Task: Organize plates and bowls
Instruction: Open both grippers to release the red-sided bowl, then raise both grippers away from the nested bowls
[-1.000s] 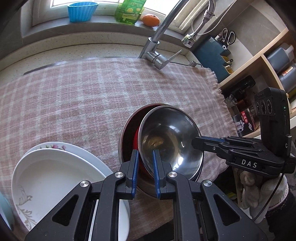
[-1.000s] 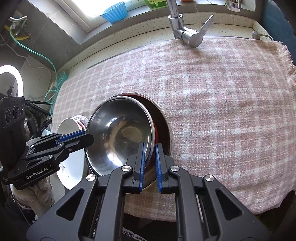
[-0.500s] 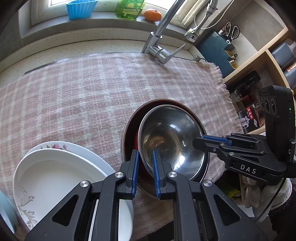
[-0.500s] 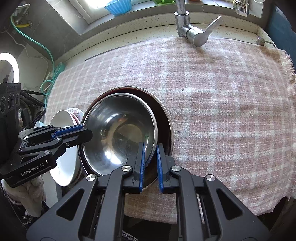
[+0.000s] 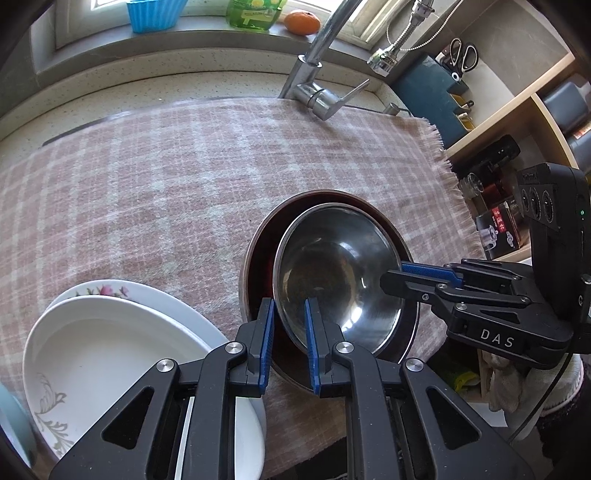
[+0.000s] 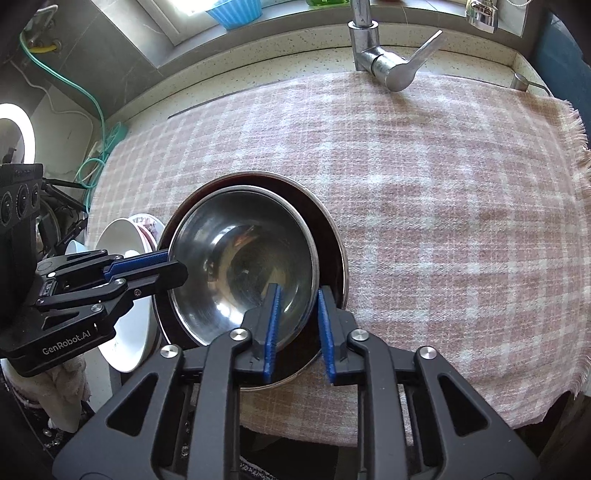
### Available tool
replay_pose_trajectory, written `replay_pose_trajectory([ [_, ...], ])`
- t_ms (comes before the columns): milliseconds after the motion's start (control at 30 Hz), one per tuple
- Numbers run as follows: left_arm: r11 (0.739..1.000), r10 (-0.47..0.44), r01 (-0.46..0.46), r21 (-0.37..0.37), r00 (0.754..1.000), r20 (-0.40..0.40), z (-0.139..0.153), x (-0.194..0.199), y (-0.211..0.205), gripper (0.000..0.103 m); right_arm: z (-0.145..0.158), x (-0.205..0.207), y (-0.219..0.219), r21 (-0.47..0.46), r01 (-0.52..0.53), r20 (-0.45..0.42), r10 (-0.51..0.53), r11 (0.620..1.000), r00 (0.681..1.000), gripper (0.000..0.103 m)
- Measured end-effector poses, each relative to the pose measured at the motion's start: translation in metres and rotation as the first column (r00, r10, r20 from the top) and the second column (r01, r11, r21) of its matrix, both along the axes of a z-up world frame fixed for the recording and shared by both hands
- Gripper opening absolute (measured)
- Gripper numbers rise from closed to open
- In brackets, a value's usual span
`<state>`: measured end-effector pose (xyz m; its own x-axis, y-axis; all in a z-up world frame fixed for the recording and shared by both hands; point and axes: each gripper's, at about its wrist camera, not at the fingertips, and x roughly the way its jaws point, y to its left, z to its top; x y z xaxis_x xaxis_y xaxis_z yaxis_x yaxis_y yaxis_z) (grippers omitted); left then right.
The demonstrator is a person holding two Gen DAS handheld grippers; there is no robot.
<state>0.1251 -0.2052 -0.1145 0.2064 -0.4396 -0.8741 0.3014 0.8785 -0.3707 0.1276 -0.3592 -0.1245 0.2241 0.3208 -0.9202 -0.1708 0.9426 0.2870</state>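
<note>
A shiny steel bowl (image 5: 332, 266) (image 6: 240, 258) sits inside a larger bowl (image 5: 258, 258) (image 6: 332, 236) that is dark red within, on the plaid cloth. My left gripper (image 5: 288, 310) (image 6: 177, 269) is shut on the steel bowl's rim, at the near edge in the left wrist view. On the opposite side my right gripper (image 6: 298, 295) (image 5: 391, 277) straddles the rim. Its jaws are opening and its pads stand a little off the metal. Two stacked white plates (image 5: 110, 350) (image 6: 122, 240) lie left of the bowls, the lower one with a flower print.
The pink plaid cloth (image 5: 147, 184) (image 6: 443, 184) covers the counter, fringed at its right edge. A faucet (image 5: 317, 99) (image 6: 384, 66) stands at the back. A blue cup (image 5: 155, 14), a green bottle and an orange sit on the sill. Shelves (image 5: 517, 110) rise at the right.
The right gripper's jaws have parted from the steel bowl's rim. The steel bowl has settled deeper into the larger bowl. The left gripper's hold is unchanged.
</note>
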Motion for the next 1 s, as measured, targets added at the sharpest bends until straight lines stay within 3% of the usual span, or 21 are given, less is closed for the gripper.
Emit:
replay_pose_trajectory([
  [500,0.999,-0.003,0.004,-0.037,1.000,0.031,0.018,0.002,0.008,0.017,0.025,-0.001,0.001,0.030,0.017,0.040,-0.019,0.999,0.999,0.052],
  [633,0.999,0.003,0.000,-0.052,0.999,0.052,0.028,0.004,0.012,0.019,0.040,0.000,0.001,0.052,0.026,0.072,-0.030,0.998,0.997,0.065],
  [733,0.998,0.011,-0.006,-0.058,0.997,0.076,0.037,0.004,0.018,0.033,0.053,0.000,0.002,0.075,0.026,0.104,-0.034,0.997,0.994,0.074],
  [800,0.998,0.024,-0.019,-0.052,0.996,0.091,0.042,0.004,0.022,0.051,0.061,0.001,0.003,0.093,0.028,0.124,-0.040,0.995,0.991,0.081],
  [833,0.999,0.031,-0.026,-0.046,0.995,0.098,0.044,0.004,0.024,0.065,0.064,0.002,0.003,0.102,0.029,0.132,-0.043,0.994,0.990,0.085],
  [1000,0.997,0.066,-0.062,-0.035,0.990,0.122,0.052,0.005,0.039,0.068,0.074,0.004,0.006,0.130,0.042,0.155,-0.062,0.991,0.986,0.090],
])
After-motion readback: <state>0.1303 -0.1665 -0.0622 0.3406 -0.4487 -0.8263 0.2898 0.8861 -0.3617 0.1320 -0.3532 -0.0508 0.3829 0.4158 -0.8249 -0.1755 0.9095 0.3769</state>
